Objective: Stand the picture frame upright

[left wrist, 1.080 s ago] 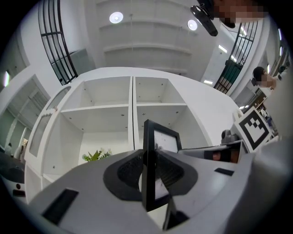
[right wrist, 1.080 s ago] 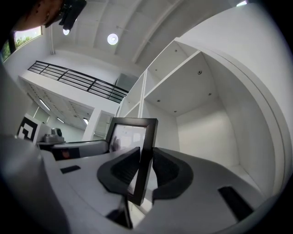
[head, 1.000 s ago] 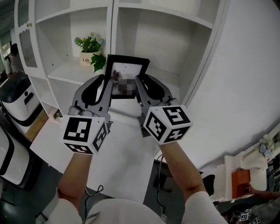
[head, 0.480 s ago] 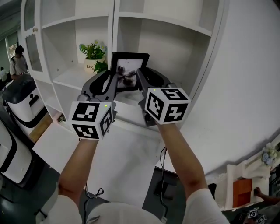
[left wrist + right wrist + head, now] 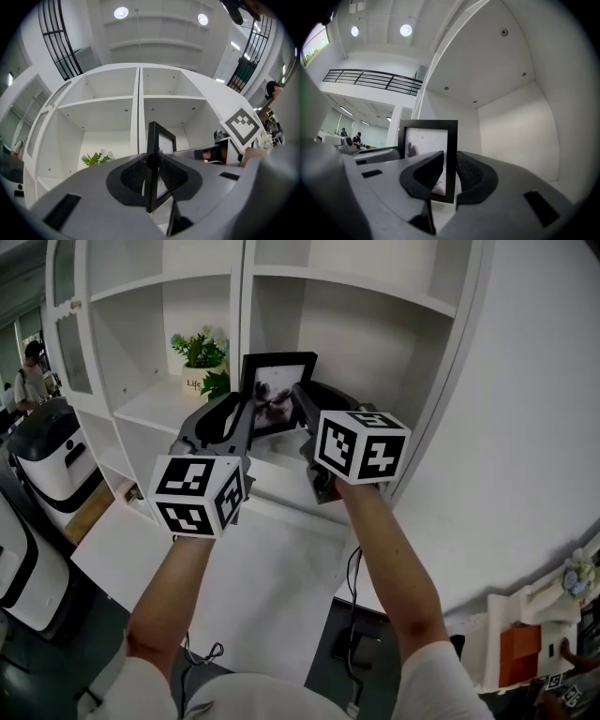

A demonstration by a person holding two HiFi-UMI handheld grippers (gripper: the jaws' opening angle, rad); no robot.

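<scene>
gripping the picture frame [image 5: 278, 393] by its two side edges, the left gripper [image 5: 240, 416] and right gripper [image 5: 302, 407] hold it upright. the frame is just right of the potted plant [image 5: 200, 356].

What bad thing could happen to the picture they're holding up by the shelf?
The left gripper and right gripper each pinch just a thin side edge of the black rectangular picture frame, so it might slip or twist. The small green potted plant stands close by on the white shelf; a sideways swing could knock it over.
</scene>
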